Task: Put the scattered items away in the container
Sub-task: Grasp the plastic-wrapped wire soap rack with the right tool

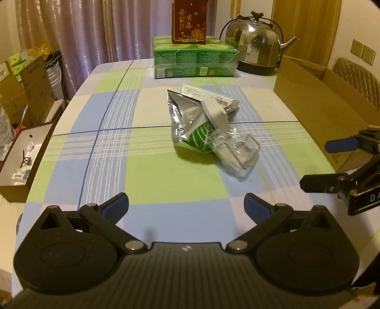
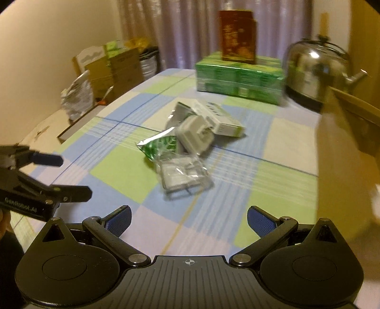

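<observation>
A small heap lies mid-table: a silver and green foil pouch (image 1: 190,126) (image 2: 159,145), a white flat carton (image 1: 209,95) (image 2: 213,114), a small grey-white box (image 1: 216,111) (image 2: 194,133) and a clear plastic pack (image 1: 239,152) (image 2: 182,176). An open cardboard box (image 1: 315,99) (image 2: 344,133) stands at the table's right. My left gripper (image 1: 186,208) (image 2: 73,174) is open, short of the heap, nothing between its fingers. My right gripper (image 2: 188,219) (image 1: 330,164) is open too, to the heap's right and near the cardboard box.
At the far end stand a green wrapped multipack (image 1: 194,59) (image 2: 237,76) with a red box (image 1: 188,21) on top and a steel kettle (image 1: 256,47) (image 2: 315,71). Cartons and clutter (image 1: 23,95) stand off the checked tablecloth's left edge (image 1: 61,114).
</observation>
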Demonstrator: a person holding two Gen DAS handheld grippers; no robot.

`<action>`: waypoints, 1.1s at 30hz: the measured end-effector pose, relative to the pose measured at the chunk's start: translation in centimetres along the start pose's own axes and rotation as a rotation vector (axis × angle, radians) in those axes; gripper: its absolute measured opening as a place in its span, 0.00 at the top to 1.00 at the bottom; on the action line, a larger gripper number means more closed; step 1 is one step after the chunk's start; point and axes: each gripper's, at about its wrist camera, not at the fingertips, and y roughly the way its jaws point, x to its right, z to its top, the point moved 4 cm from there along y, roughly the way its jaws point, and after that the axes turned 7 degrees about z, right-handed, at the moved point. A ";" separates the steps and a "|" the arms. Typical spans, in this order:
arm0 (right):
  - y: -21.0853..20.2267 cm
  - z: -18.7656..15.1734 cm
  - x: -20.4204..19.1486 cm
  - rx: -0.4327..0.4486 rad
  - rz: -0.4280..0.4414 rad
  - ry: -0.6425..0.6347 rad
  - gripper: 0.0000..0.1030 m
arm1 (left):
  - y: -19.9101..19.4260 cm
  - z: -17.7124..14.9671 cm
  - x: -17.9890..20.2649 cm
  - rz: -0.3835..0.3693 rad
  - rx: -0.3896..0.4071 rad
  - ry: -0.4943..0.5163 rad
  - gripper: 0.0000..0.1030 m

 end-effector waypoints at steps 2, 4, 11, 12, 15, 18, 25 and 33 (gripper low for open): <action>1.4 0.5 0.3 -0.005 0.017 -0.026 0.02 | 1.0 0.5 -0.5 0.001 -0.001 0.004 0.02; 2.8 1.0 0.6 -0.009 0.031 -0.047 0.02 | 1.8 1.0 -1.0 0.001 0.000 -0.005 0.02; 7.0 2.5 1.6 -0.021 0.066 -0.090 0.02 | 4.7 2.3 -2.3 -0.005 -0.004 -0.024 0.02; 7.5 2.7 1.7 -0.027 0.071 -0.095 0.02 | 5.1 2.4 -2.3 -0.006 -0.007 -0.024 0.02; 8.8 3.0 2.1 -0.049 0.095 -0.104 0.02 | 6.0 2.5 -2.4 -0.015 -0.013 -0.030 0.02; 9.7 3.2 2.3 -0.057 0.108 -0.122 0.03 | 7.0 2.5 -2.4 -0.023 -0.019 -0.034 0.02; 11.3 3.4 2.7 -0.085 0.130 -0.102 0.20 | 8.0 2.4 -2.5 -0.032 -0.024 -0.050 0.02; 9.7 3.1 3.7 -0.078 0.073 -0.028 0.35 | 7.6 3.0 -1.4 -0.039 -0.012 -0.027 0.02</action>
